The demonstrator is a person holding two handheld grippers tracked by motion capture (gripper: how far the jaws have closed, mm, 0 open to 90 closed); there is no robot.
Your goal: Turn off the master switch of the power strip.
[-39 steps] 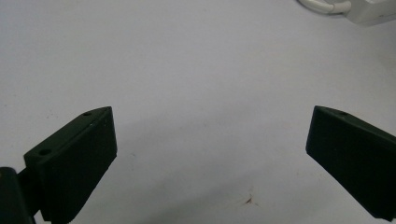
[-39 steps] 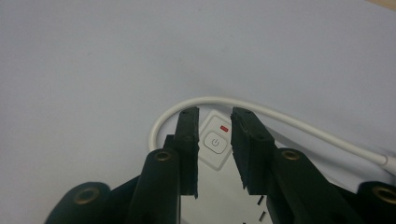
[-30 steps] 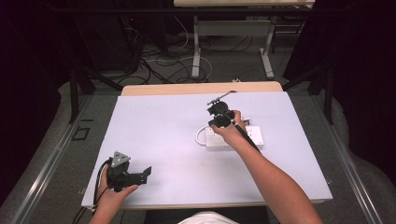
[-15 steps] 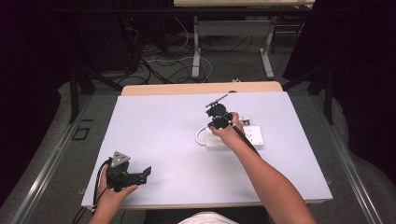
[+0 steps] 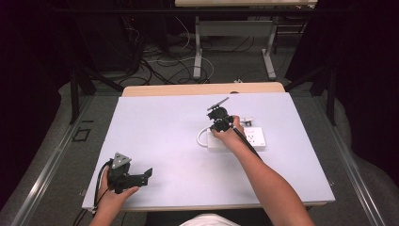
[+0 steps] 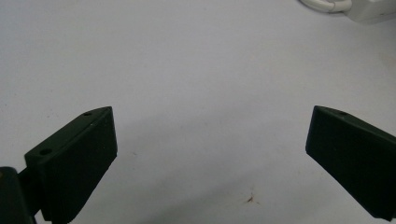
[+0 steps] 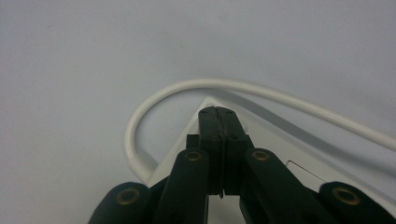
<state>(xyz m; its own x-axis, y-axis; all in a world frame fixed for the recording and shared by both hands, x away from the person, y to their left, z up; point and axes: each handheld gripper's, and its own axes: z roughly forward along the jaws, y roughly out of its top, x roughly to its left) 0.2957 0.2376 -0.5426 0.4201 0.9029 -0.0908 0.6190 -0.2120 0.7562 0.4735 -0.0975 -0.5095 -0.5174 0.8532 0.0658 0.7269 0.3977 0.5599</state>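
White rectangular plastic power strip, partly hidden under right gripper, jaws fully closed, empty; left gripper wide open, empty.

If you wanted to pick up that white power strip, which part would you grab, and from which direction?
Probably the power strip itself, across its narrow width, coming straight down from above. It lies flat on the table, so its two long straight sides give the jaws parallel faces. The cable curls out of one end and would likely slip or bend. The right hand-held gripper, now shut, would have to open first.
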